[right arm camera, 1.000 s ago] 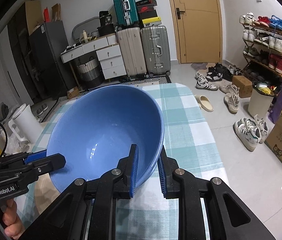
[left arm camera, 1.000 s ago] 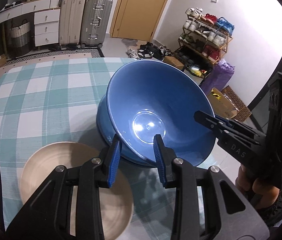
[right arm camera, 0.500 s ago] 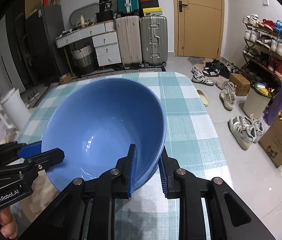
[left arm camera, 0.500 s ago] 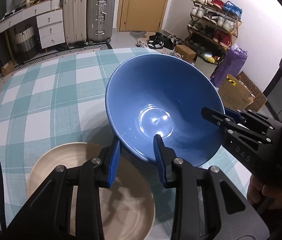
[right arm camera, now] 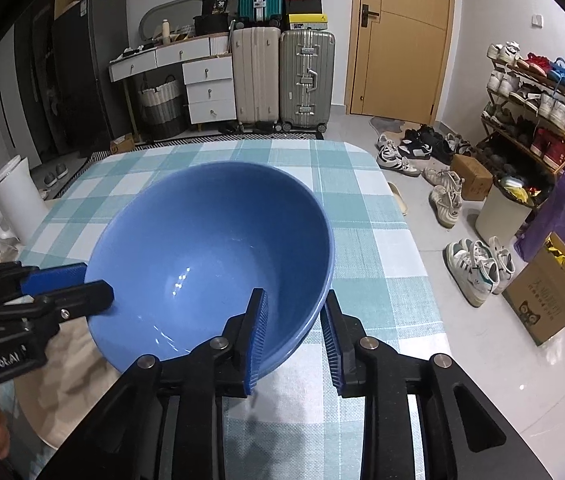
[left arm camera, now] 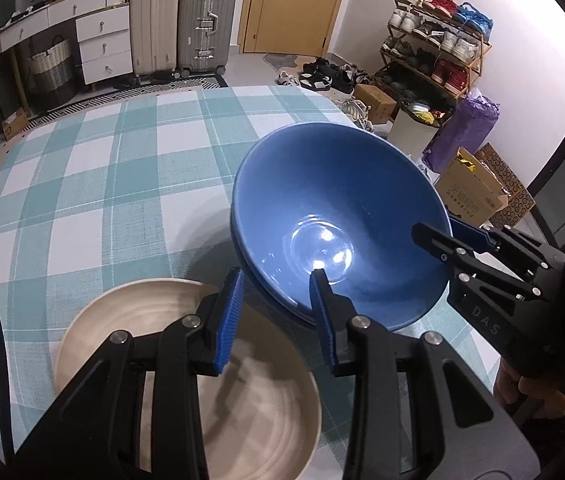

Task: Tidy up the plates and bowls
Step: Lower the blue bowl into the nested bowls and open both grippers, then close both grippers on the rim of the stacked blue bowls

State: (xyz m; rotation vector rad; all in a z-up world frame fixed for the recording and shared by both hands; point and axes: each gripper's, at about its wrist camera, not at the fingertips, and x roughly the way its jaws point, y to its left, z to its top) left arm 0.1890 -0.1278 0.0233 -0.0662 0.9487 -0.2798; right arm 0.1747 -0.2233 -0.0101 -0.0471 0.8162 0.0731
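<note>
Lowered since the earlier frame, our glossy blue ceramic bowl [right arm camera: 210, 256] nests in a second blue bowl [left arm camera: 266, 292] on the checked tablecloth [left arm camera: 94, 184] (beside a beige plate [left arm camera: 186, 392]); right gripper [right arm camera: 293, 334] jaws have just been opening and stand clear astride its rim, left gripper [left arm camera: 276, 312] loosely straddling the opposite rim.

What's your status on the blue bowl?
Right tool jaws just opened, left tool open; both straddle rim. Blue bowl nested in lower bowl. Beige plate beside, nothing blocking.

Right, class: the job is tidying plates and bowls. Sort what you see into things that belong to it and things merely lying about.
Belongs to the job:
- glossy blue ceramic bowl, nested in another
- round beige ridged plate

Lying about:
- silver hard-shell suitcase
- wooden shoe rack
- brown cardboard box
</note>
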